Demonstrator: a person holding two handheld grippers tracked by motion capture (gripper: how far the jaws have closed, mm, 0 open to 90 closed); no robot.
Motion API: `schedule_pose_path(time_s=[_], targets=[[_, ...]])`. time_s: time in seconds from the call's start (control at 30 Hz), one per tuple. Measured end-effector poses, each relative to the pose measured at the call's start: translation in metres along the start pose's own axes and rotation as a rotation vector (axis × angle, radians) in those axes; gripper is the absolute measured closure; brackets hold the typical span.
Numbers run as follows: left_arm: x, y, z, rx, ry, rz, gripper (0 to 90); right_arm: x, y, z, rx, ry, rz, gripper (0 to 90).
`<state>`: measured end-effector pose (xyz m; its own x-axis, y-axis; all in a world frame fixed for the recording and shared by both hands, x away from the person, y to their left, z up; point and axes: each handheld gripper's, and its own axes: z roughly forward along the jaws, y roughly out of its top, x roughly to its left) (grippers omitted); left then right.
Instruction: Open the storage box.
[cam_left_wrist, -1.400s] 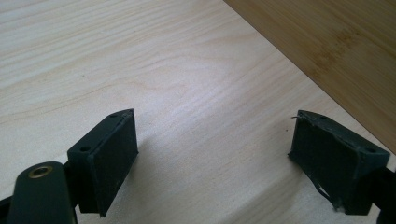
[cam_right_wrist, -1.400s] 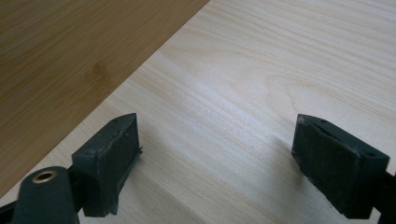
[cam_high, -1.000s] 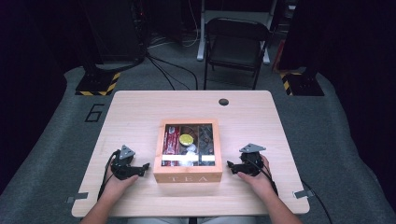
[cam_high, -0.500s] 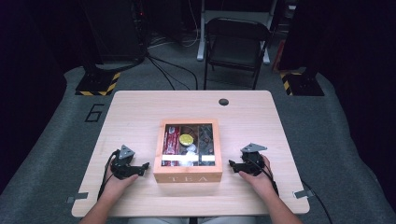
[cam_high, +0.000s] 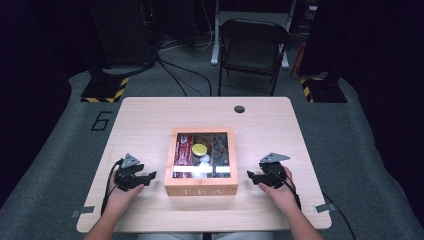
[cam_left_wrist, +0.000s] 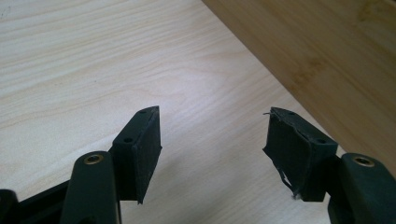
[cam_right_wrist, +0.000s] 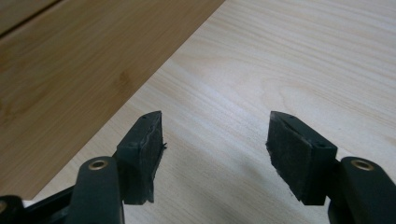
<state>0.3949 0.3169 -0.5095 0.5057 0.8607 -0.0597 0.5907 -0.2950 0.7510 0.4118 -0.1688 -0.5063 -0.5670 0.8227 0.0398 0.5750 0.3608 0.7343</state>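
- High view: our tea box (cam_high: 201, 190) sat mid-table (cam_high: 150, 120), maybe with packets inside.
- Our left gripper (cam_high: 150, 176) and right gripper (cam_high: 251, 176) flanked it, jaws apart, just closing on nothing.

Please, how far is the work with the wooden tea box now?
Nothing looks done yet: the tea box sits closed in the middle of the table, packets visible through its window. In hand: the left tool and right tool flank the box, jaws just closing with nothing between them. Left, probably: take hold of the box and open it.
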Motion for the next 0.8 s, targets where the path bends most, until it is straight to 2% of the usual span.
schedule_pose_path(time_s=[0.13, 0.3, 0.67, 0.8], targets=[[-0.002, 0.002, -0.003, -0.004, -0.003, -0.005, 36.4, -0.001, 0.001, -0.004, -0.008, -0.001, -0.008, 36.1], [-0.004, 0.003, -0.009, -0.009, -0.013, -0.02, 37.0, 0.0, 0.002, -0.01, -0.017, 0.011, 0.013, 36.4], [-0.01, 0.008, -0.019, -0.024, -0.029, -0.017, 37.8, 0.009, 0.006, -0.021, -0.057, 0.022, -0.034, 36.4], [-0.012, 0.01, -0.023, -0.024, -0.047, -0.027, 38.2, 0.01, 0.008, -0.024, -0.066, 0.04, -0.026, 38.8]])
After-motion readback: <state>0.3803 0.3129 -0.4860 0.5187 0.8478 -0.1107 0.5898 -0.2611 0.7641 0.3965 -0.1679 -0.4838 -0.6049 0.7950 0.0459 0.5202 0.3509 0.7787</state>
